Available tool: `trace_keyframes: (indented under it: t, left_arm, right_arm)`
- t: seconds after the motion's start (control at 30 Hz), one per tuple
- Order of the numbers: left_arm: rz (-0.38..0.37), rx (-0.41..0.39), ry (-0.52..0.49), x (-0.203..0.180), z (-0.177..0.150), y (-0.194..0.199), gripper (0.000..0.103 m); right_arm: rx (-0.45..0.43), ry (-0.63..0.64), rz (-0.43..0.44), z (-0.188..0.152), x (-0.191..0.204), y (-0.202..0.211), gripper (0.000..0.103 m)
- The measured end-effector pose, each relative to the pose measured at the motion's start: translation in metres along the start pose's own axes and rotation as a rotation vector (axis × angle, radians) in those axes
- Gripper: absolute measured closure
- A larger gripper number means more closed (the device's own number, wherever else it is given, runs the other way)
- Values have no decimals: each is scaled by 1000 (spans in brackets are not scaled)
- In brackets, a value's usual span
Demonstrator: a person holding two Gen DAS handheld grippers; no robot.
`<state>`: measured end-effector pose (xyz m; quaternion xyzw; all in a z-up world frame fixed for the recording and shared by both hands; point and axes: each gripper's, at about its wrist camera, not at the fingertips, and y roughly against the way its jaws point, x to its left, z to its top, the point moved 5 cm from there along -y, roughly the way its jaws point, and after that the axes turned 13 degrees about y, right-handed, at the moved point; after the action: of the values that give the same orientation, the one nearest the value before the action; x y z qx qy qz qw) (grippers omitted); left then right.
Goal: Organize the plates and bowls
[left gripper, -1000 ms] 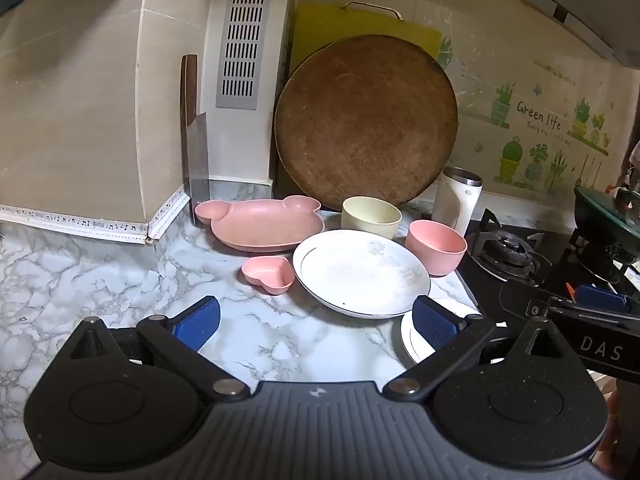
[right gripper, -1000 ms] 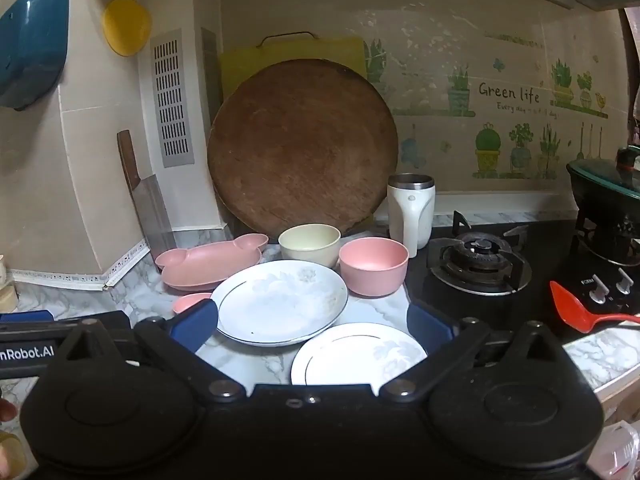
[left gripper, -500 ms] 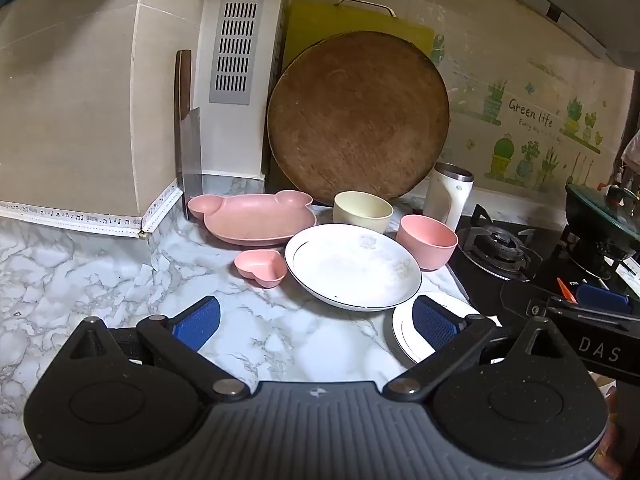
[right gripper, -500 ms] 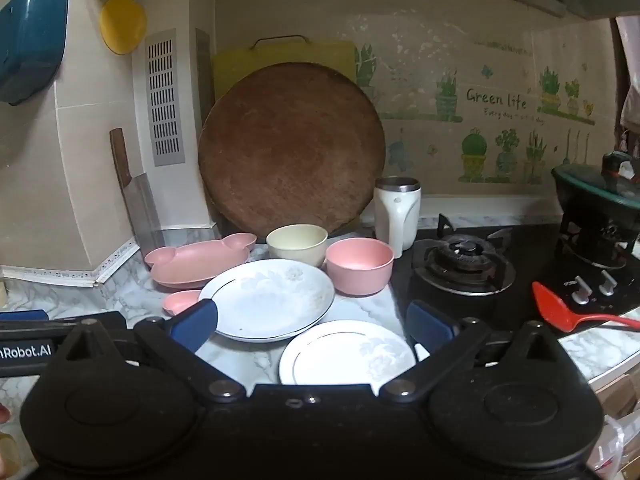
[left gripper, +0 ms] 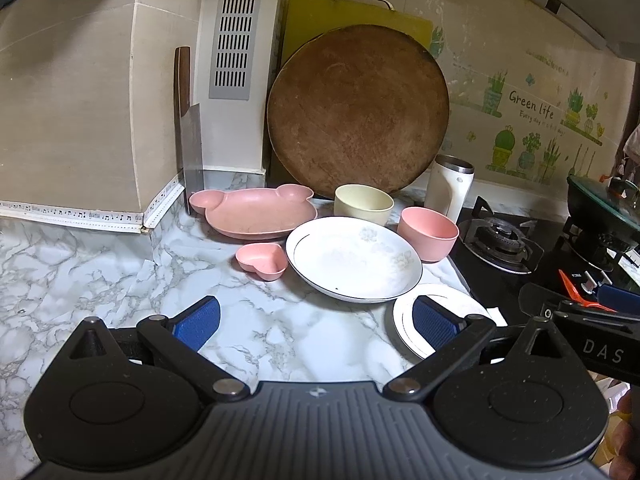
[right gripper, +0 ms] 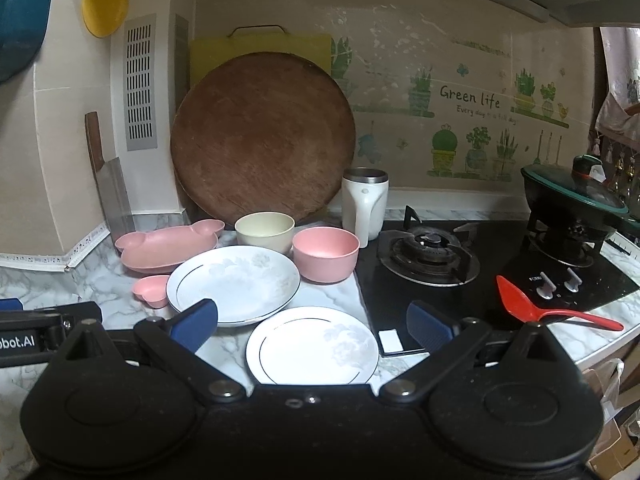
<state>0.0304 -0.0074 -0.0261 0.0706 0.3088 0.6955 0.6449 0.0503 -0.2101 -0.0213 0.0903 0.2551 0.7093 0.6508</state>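
Both the left gripper (left gripper: pixel 316 320) and right gripper (right gripper: pixel 312 322) gape wide, empty (likely sizing up the pile): the small white gold-rimmed plate (right gripper: pixel 312 346) lies at the marble counter's (left gripper: pixel 100 272) front edge

Counted on marble counter (right gripper: pixel 340 292):
- white plates, 2: large (right gripper: pixel 234 282), small (right gripper: pixel 312 346)
- round bowls, 2: cream (right gripper: pixel 264 232), pink (right gripper: pixel 326 254)
- pink shaped dishes, 2: bear-eared (right gripper: pixel 168 246), heart (right gripper: pixel 151 290)

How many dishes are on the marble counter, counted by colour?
Pink: 3 – bear-shaped plate, small heart-shaped dish, round bowl
White: 2 – large floral plate, small floral plate
Cream: 1 – round bowl
Total: 6
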Motion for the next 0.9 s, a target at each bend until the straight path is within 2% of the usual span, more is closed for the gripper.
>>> trace_keyframes:
  t: [0.9]
  left_arm:
    - [3, -18, 14, -2, 7, 11, 0]
  right_arm:
    - [17, -2, 2, 5, 7, 10, 1]
